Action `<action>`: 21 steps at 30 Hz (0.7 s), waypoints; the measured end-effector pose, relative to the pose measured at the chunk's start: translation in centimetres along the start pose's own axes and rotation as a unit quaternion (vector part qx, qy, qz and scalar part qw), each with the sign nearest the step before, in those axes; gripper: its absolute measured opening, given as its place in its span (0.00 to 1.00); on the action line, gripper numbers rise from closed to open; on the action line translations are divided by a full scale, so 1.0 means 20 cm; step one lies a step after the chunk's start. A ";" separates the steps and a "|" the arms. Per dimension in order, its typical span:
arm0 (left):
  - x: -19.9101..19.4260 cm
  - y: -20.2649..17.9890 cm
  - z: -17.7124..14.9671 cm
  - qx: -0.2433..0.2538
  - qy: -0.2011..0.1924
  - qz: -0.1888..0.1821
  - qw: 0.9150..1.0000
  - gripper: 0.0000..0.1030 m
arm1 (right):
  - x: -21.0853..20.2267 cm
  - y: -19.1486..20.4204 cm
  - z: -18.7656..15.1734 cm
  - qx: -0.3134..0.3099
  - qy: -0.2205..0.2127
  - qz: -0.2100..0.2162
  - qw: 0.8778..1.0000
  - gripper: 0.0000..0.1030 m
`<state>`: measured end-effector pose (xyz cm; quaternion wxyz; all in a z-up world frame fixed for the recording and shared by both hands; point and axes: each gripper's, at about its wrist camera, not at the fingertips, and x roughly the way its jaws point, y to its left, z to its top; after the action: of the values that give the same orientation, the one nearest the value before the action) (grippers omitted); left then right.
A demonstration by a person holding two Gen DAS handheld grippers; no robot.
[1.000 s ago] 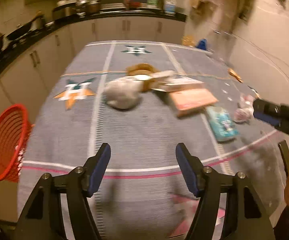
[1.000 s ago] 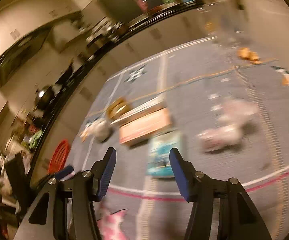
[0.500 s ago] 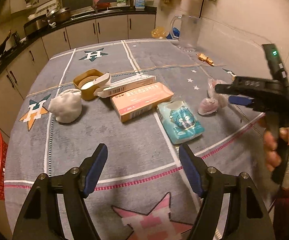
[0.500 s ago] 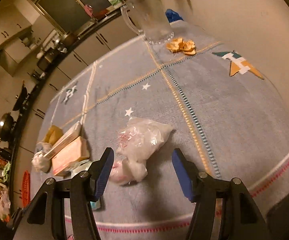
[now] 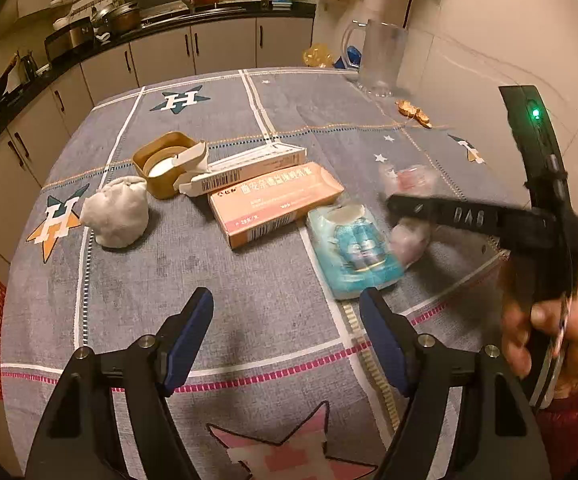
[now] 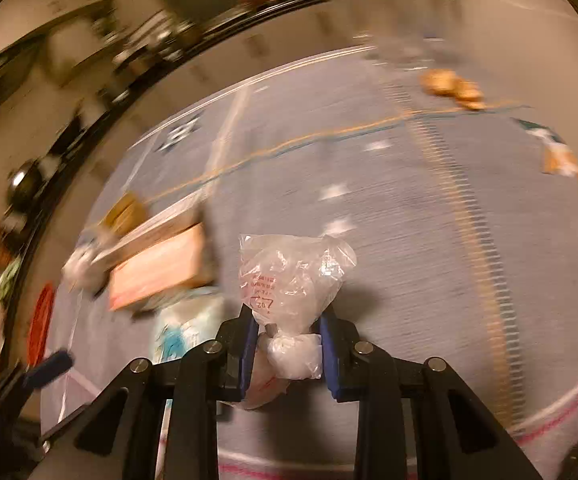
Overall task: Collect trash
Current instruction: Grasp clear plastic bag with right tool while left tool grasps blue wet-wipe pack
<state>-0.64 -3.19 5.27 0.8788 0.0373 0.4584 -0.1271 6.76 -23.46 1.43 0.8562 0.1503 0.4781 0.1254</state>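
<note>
Each handheld gripper is a black frame of angled struts joined by silver round-head screws, its two fingers faced with blue pads: left gripper (image 5: 286,316), right gripper (image 6: 287,344). Seen from the left, the right tool carries pale embossed lettering and a lit green lamp. A dark red sleeve (image 5: 569,432) covers the person's wrist.

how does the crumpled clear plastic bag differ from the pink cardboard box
The crumpled clear plastic bag is soft, see-through and shapeless; the pink cardboard box is rigid, opaque and rectangular. The bag sits pinched between the pads of the right gripper, whose jaws have just been closing, while the box lies flat on the grey tablecloth, untouched. The bag carries small red print; the box has a barcode. Both are on the same table.
</note>
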 end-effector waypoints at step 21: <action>0.28 -0.17 0.05 0.067 0.038 0.033 0.996 0.75 | -0.13 -0.06 0.00 0.015 -0.073 0.027 0.997 0.29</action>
<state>2.30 -7.65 1.43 0.8598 0.1162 0.4808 -0.1270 5.53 -25.53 3.07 0.8827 0.1848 0.4119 0.1303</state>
